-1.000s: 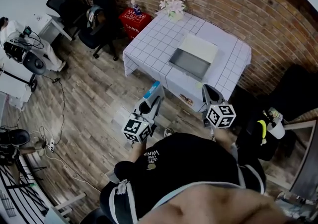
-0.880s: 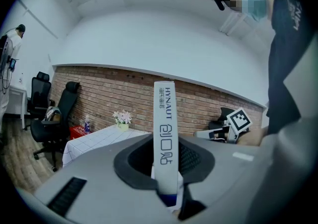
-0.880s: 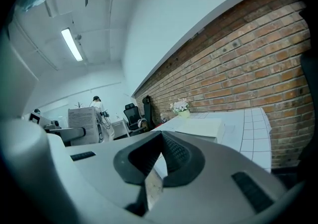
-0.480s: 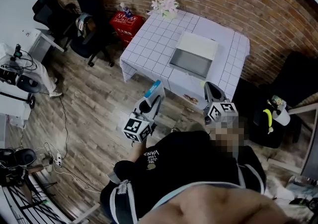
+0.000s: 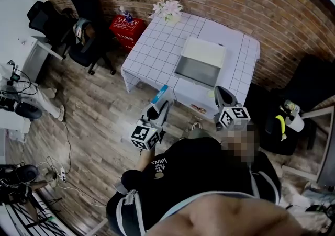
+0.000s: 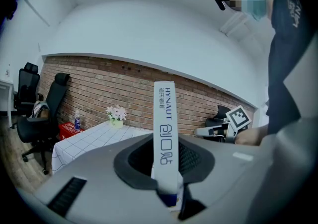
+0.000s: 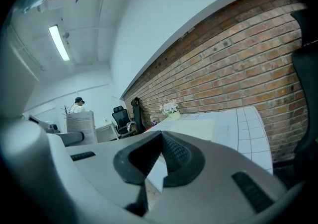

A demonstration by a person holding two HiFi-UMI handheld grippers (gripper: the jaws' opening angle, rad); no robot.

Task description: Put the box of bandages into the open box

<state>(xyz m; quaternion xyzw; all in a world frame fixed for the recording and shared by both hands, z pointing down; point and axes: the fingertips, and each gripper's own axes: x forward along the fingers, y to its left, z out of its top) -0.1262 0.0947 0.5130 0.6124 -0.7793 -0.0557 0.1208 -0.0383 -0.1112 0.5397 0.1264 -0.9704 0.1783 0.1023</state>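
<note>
The bandage box point(image 5: 160, 94), a slim white and blue carton, stands upright between the jaws of my left gripper point(image 5: 161, 102), which is shut on it. In the left gripper view the bandage box point(image 6: 165, 118) shows its narrow printed face, clamped by my left gripper point(image 6: 167, 144). The open box point(image 5: 197, 67), grey inside with its pale lid folded back, lies on the white checked table point(image 5: 157, 46) ahead of both grippers. My right gripper point(image 5: 220, 93) hovers before the table's near edge. Seen in its own view, my right gripper point(image 7: 160, 141) is shut and holds nothing.
A small pot of flowers point(image 5: 170, 7) stands at the table's far left corner by the brick wall. A red crate point(image 5: 127, 27) and black office chairs point(image 5: 84, 41) are left of the table. A dark armchair point(image 5: 309, 88) stands at the right. Wooden floor lies between me and the table.
The table and open box have drawn a little nearer and shifted left in the head view. Both grippers keep the same pose, the left still clamped on the bandage box.
</note>
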